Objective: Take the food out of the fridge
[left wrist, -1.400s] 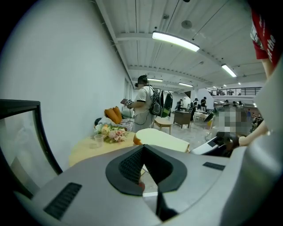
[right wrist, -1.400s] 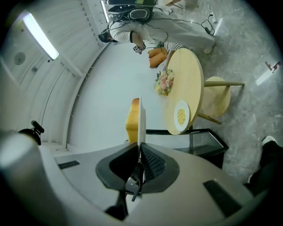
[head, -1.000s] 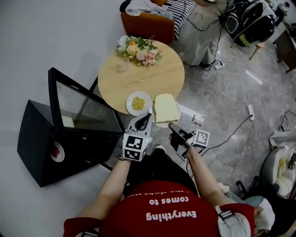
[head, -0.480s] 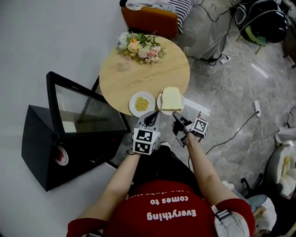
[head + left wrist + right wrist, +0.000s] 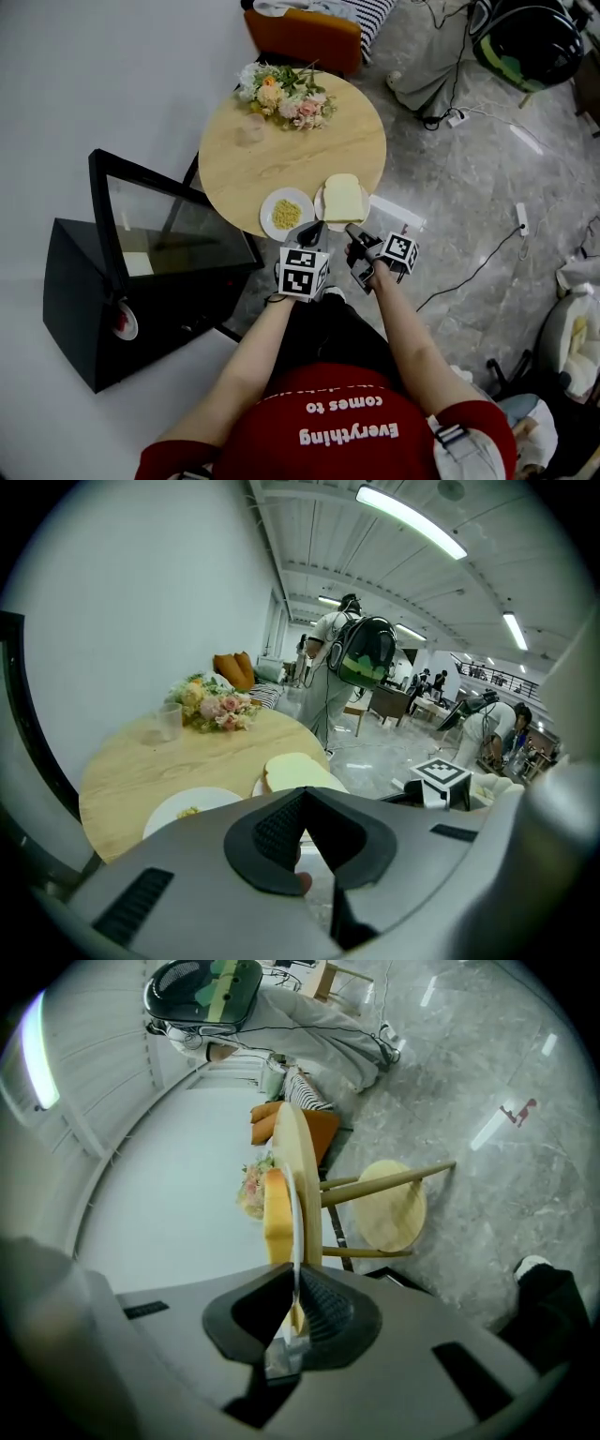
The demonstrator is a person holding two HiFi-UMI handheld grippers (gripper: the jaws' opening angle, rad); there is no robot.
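Note:
A slice of bread (image 5: 343, 195) lies on a white plate (image 5: 327, 217) at the near edge of the round wooden table (image 5: 281, 155). My right gripper (image 5: 352, 229) is shut on that plate's rim (image 5: 293, 1232), which the right gripper view shows edge-on with the bread (image 5: 274, 1213) on it. Just left stands a second white plate (image 5: 272, 202) of yellow grains (image 5: 287, 214). My left gripper (image 5: 316, 228) hovers between the two plates, its tips together (image 5: 302, 794) and nothing held. The black fridge (image 5: 84, 309) sits on the floor at left, glass door (image 5: 169, 230) swung open.
Flowers (image 5: 281, 94) and a glass (image 5: 250, 128) stand at the table's far side. An orange chair (image 5: 305, 33) is behind it. Cables (image 5: 469, 272) and a white sheet (image 5: 398, 214) lie on the floor at right. A person with a backpack (image 5: 356, 653) stands beyond the table.
Both grippers have come down and in toward the table's near edge. The right one still grips the bread plate, which now rests further onto the tabletop.

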